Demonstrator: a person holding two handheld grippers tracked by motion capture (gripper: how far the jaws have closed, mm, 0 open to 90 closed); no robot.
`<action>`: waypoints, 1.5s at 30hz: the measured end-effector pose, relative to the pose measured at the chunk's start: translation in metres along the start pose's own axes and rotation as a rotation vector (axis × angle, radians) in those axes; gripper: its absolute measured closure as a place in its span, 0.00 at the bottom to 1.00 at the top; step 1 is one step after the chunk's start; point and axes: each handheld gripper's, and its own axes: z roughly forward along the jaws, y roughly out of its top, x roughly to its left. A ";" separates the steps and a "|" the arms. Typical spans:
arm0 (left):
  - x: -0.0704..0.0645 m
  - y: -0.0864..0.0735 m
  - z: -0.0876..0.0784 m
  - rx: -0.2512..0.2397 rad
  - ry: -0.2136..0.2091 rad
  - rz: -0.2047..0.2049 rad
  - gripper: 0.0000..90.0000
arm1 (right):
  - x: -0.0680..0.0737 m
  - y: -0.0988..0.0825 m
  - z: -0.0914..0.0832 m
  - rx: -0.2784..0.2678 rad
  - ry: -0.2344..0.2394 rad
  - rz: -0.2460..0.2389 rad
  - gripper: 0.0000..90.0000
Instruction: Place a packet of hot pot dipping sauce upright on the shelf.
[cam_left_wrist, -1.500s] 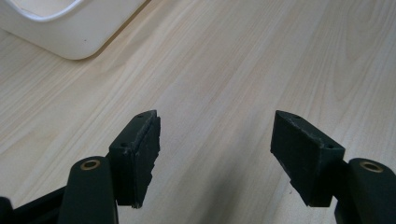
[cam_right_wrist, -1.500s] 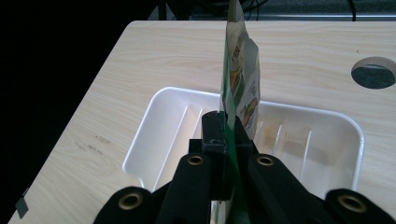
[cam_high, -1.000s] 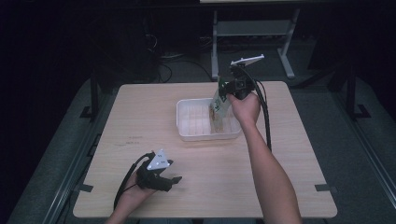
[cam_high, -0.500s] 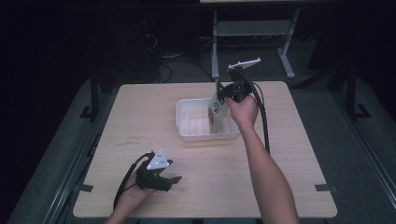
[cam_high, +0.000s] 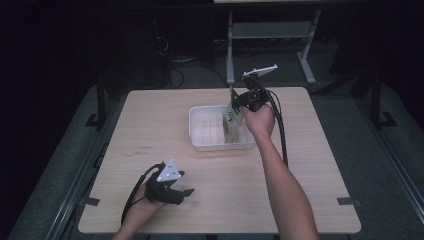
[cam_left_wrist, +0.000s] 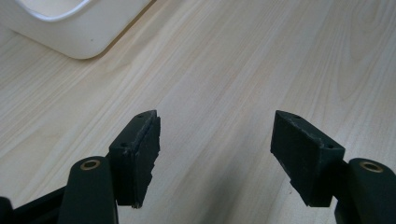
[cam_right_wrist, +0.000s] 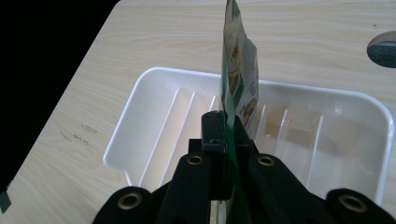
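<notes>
A flat green and white packet (cam_high: 231, 116) (cam_right_wrist: 240, 88) hangs upright over the white ribbed tray (cam_high: 200, 140) (cam_right_wrist: 140, 121), its lower end down inside the tray's right half. My right gripper (cam_high: 239, 101) (cam_right_wrist: 226, 126) is shut on the packet's edge, held above the tray's right side. At the table's near left my left gripper (cam_high: 186, 192) (cam_left_wrist: 215, 158) rests low over bare wood, jaws open with nothing between them; a corner of the tray (cam_left_wrist: 70, 32) shows beyond it.
The wooden table (cam_high: 165, 115) has free room on every side of the tray. A round hole (cam_right_wrist: 384, 49) sits in the tabletop past the tray. Dark floor and a metal stand (cam_high: 270, 30) lie behind the table.
The right gripper has drifted slightly toward the near side with the packet, which now hangs a little lower into the tray. The left gripper has stayed put.
</notes>
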 end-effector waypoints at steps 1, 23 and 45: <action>0.000 0.000 0.000 0.001 0.000 0.001 0.36 | 0.000 0.000 0.000 0.000 0.000 0.000 0.99; 0.000 0.000 0.000 0.001 0.001 0.000 0.36 | -0.006 -0.009 0.004 0.046 0.035 -0.014 0.93; 0.000 0.000 -0.001 -0.002 0.003 -0.007 0.36 | -0.008 -0.016 -0.008 0.053 0.064 -0.060 0.77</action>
